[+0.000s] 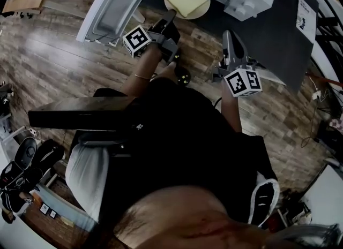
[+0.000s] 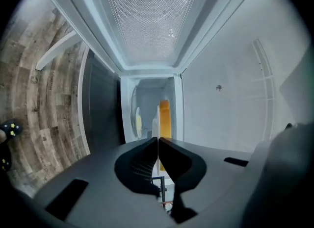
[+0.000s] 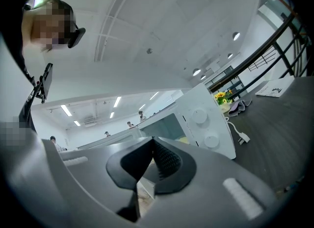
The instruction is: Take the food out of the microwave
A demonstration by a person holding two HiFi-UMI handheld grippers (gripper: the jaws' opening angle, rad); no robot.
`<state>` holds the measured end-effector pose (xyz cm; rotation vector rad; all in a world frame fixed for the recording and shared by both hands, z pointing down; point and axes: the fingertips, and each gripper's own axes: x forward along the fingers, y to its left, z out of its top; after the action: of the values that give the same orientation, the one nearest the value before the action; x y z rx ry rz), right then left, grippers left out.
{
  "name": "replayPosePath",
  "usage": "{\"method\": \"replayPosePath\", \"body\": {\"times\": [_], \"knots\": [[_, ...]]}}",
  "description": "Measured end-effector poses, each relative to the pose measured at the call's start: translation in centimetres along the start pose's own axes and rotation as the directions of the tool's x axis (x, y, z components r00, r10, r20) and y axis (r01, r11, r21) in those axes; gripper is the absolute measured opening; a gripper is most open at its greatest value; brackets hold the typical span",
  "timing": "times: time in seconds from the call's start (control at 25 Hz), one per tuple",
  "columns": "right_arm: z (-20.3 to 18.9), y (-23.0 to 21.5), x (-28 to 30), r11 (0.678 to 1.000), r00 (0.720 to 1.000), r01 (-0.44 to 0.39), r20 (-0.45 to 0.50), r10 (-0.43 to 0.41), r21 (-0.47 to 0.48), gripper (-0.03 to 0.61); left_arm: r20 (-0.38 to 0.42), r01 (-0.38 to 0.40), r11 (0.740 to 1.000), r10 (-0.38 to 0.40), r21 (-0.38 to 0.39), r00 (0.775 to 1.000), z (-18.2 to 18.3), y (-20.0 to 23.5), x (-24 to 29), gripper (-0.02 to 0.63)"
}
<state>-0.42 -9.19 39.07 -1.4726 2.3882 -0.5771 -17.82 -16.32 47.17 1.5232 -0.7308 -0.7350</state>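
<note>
A black shirt (image 1: 177, 135) and thin bracelet (image 1: 142, 76) are worn; grey tongs (image 1: 170, 15) carry black-and-white marker cubes (image 1: 136, 40).

the floor (image 1: 53, 55) is laid in matt, rough-grained wood planks. the microwave (image 3: 208, 124) is cased in smooth, faintly glossy white plastic; its door (image 2: 147, 21) is lined with finely perforated metal. the table (image 1: 278, 34) is topped in a dark matt finish. the plate (image 1: 202, 8) is smooth and pale. the left claw (image 2: 158, 146) is moulded in matt grey plastic.

No legible text anywhere; paper sheet (image 1: 306, 17) on dark mat (image 1: 268, 44) bears print, too small to read.
</note>
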Motion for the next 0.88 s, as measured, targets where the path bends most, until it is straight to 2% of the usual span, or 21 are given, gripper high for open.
{"method": "replayPosePath", "body": {"times": [0.36,0.88], "knots": [[0.2,0.3,-1.9,1.0,1.0,-0.011,0.006,0.011,-0.027,0.0,-0.015,0.031,0.999,-0.031,-0.021,0.999,-2.1,-1.3,-0.7,0.012],[0.6,-0.1,-3.4,0.999,0.999,0.018,0.037,-0.017,-0.029,0.0,-0.047,0.03,0.999,-0.031,-0.03,0.998,-3.9,-2.0,-1.0,0.012]]}}
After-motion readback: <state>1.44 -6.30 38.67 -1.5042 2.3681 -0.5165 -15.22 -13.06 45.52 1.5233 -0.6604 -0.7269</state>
